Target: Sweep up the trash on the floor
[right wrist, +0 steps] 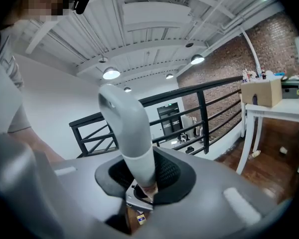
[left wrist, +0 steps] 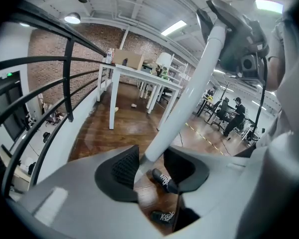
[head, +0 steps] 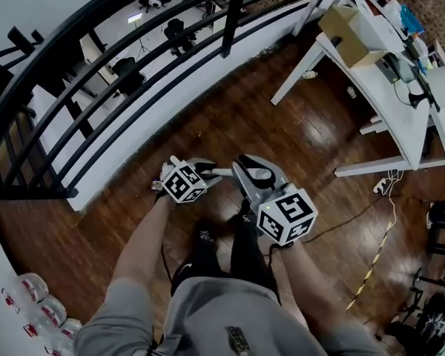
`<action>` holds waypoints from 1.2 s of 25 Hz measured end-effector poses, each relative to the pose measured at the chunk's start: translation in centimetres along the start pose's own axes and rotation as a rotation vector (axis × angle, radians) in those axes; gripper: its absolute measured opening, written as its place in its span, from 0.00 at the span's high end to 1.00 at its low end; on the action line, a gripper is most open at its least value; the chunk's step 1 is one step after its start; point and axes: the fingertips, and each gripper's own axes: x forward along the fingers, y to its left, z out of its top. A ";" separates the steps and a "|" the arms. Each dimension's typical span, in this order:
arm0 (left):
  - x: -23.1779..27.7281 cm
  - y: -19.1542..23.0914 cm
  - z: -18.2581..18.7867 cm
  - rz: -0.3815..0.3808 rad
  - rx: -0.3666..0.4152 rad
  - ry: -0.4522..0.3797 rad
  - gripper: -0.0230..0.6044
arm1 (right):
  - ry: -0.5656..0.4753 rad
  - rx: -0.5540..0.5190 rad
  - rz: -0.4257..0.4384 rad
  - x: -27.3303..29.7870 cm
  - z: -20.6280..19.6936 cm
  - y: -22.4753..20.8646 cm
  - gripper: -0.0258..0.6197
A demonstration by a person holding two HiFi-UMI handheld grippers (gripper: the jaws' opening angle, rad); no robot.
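Left gripper [left wrist: 148,164]: jaws set wide and closed on the white pole [left wrist: 189,93], further down the shaft, apparently to steady it
Right gripper [right wrist: 147,176]: jaws closer together, clamped just below the grey grip [right wrist: 127,118], likely the steering hold
Tool: judged a broom; head not in view
Trash: small pale scraps [head: 309,74] on the wooden floor [head: 230,124] by the white table [head: 400,110] legs, well apart from both grippers
Stage: sweeping judged not yet begun

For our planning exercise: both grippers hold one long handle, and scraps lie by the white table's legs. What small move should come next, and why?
Probably a step toward the white table, bringing the handle along. The left gripper and right gripper both have jaws closed on the handle, while the scraps lie ahead by the table's legs.
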 end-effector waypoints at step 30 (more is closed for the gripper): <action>16.7 -18.0 29.5 0.035 0.079 -0.140 0.77 | -0.249 -0.169 0.038 -25.4 16.6 -20.7 0.86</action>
